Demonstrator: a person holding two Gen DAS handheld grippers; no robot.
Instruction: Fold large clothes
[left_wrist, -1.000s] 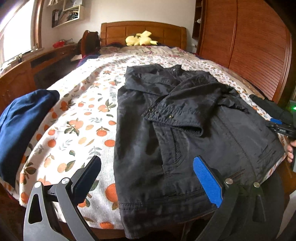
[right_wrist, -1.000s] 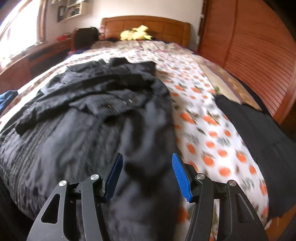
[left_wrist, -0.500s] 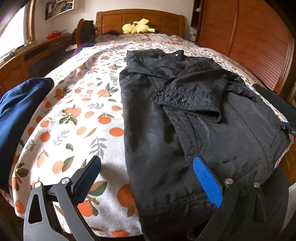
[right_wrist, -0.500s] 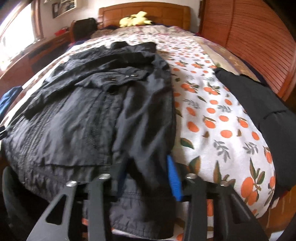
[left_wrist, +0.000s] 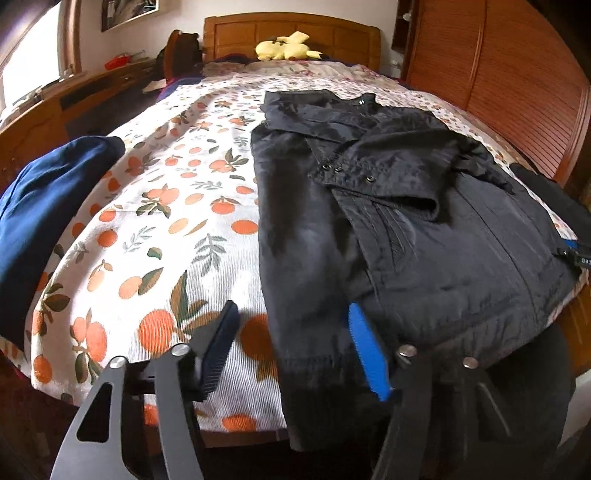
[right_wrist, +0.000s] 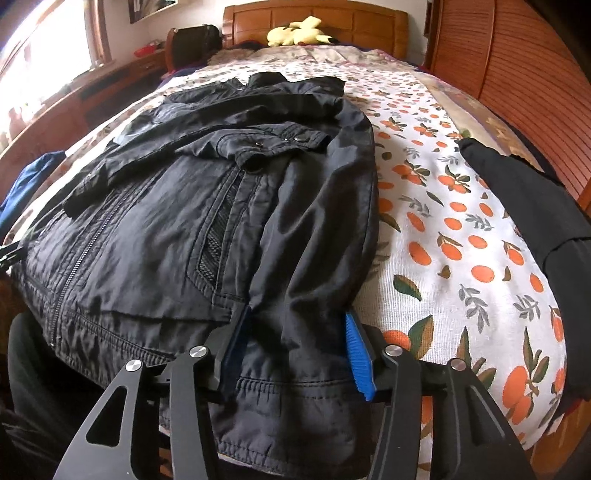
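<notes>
A black jacket (left_wrist: 406, 221) (right_wrist: 184, 221) lies flat on the orange-print bedsheet (left_wrist: 166, 240) (right_wrist: 443, 258), one sleeve folded across its chest and its hem at the near bed edge. My left gripper (left_wrist: 291, 349) straddles the hem's left corner. Its jaws are closing: the blue pad (left_wrist: 365, 350) is against the cloth and the dark pad (left_wrist: 218, 347) rests on bare sheet. My right gripper (right_wrist: 297, 349) sits at the hem's right corner with a fold of jacket between its pads. Its jaws are opening and the pads do not clamp the cloth.
A navy garment (left_wrist: 44, 214) lies at the bed's left edge and a black garment (right_wrist: 535, 206) at its right edge. A yellow plush toy (left_wrist: 286, 46) rests by the headboard. A slatted wooden wardrobe (left_wrist: 517, 92) stands to the right. Dark trousers (right_wrist: 44, 387) show below the hem.
The left gripper dropped toward the hem's left corner and its jaws narrowed. The right gripper came down onto the hem's right corner, narrowed on the cloth, then widened again.
</notes>
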